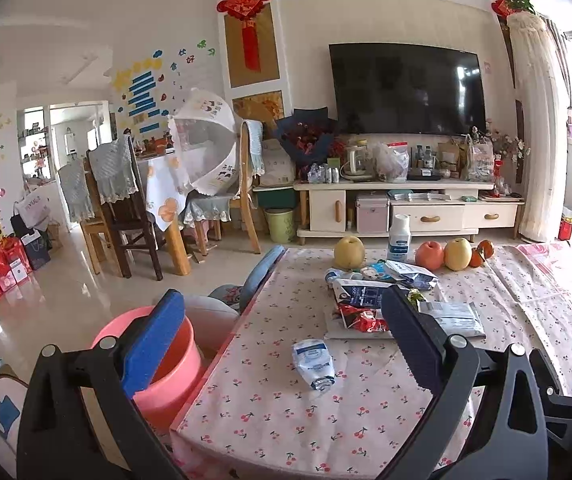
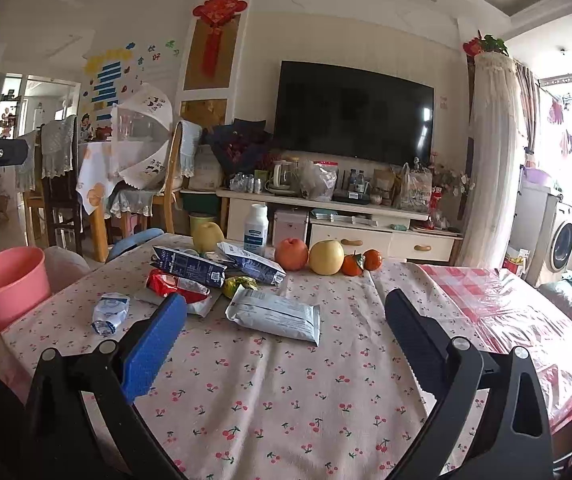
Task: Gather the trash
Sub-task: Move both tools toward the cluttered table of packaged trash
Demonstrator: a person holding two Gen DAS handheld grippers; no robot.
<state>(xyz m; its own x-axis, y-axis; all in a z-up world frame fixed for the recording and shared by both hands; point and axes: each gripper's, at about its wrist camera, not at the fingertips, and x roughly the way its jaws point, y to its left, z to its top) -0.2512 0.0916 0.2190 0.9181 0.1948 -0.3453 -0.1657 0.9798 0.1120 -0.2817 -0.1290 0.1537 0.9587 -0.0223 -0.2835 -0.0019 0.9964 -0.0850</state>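
While both grippers hang with fingers spread wide and nothing between them, the collecting looks not yet begun: the left gripper point(image 1: 281, 316) faces the crushed bottle point(image 1: 313, 364), the right gripper point(image 2: 286, 316) the grey pouch point(image 2: 275, 314). Both lie on the desk point(image 2: 286, 400) near the bucket point(image 2: 9, 280), which stands just off the desk's left edge. Next comes a descent and a squeeze on one piece. Bare cloth lies nearer than the pouch; cartons point(image 2: 189, 266) and fruit point(image 2: 292, 254) crowd beyond it.
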